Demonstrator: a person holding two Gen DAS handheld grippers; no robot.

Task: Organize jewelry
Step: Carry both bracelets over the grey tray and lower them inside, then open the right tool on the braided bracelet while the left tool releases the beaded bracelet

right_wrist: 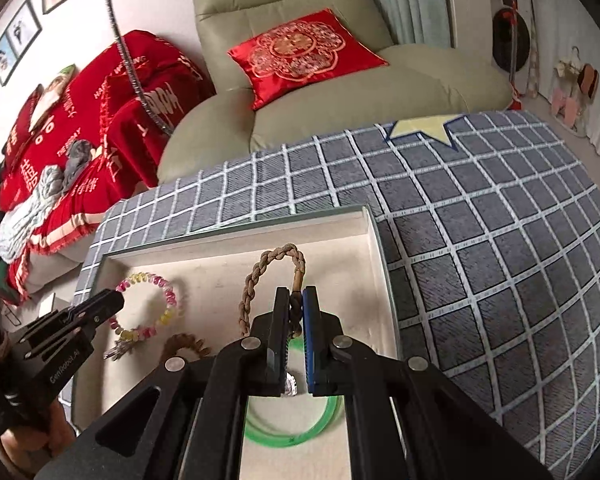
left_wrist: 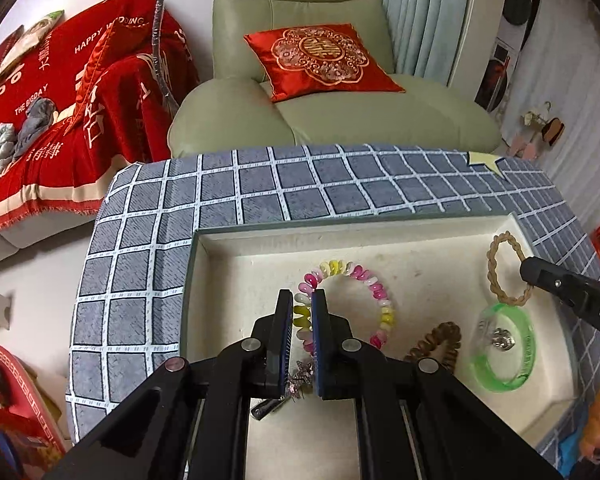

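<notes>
A cream tray (left_wrist: 260,248) lies on a blue checked cloth. My left gripper (left_wrist: 302,300) is shut on a pink, yellow and white beaded bracelet (left_wrist: 380,296) inside the tray. My right gripper (right_wrist: 296,300) is shut on a tan braided rope bracelet (right_wrist: 256,276), which also shows in the left wrist view (left_wrist: 496,248). A green bangle (left_wrist: 504,344) with a silver charm lies under it. A brown coiled hair tie (left_wrist: 436,344) and a sparkly hair clip (left_wrist: 296,380) lie near the tray's front.
The checked cloth (right_wrist: 480,240) covers the table around the tray, with a pale star patch (right_wrist: 420,126). Behind it stands a green armchair (left_wrist: 340,120) with a red cushion (left_wrist: 320,60). A red blanket (left_wrist: 60,100) lies at the left.
</notes>
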